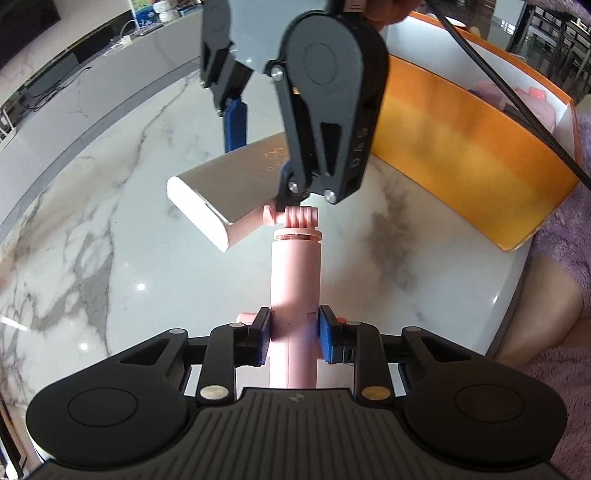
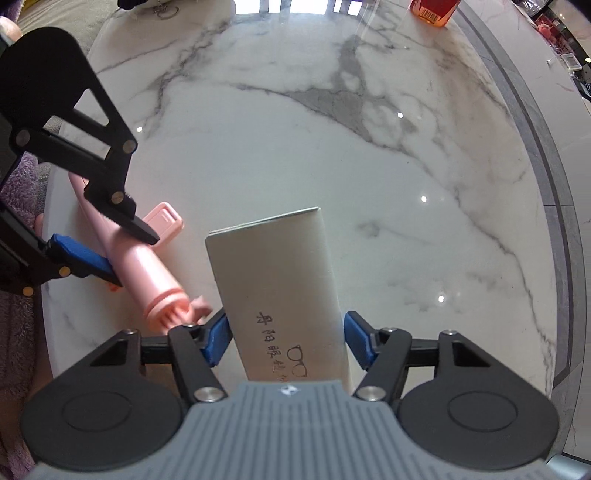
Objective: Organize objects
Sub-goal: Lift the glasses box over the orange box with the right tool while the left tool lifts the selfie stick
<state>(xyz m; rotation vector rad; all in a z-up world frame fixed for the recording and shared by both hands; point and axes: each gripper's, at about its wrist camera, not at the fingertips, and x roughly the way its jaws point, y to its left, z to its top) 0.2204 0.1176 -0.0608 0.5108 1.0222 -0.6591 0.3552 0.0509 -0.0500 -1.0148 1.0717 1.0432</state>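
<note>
Pink stick (image 1: 293, 280) is clamped in my L gripper (image 1: 293, 334): both blue pads press its shaft, mount end pointing away from the cam. In the R view the same stick (image 2: 142, 266) sits slanted, left of the grey case, lifted off the marble table (image 2: 332, 147). R gripper (image 2: 286, 338) straddles the grey case (image 2: 280, 291), the one w/ a glasses logo; left pad (image 2: 218, 338) touches its side, right pad (image 2: 358, 341) shows a slim gap, so I can't tell if it's truly gripped or just loosely held. From the L cam the case (image 1: 229, 188) hangs tilted just beyond the stick's tip, above the table (image 1: 110, 221). Orange box (image 1: 461, 155), white inside, sits right of the case at the table edge. Red item (image 2: 436, 11) is far past the case, well apart.
</note>
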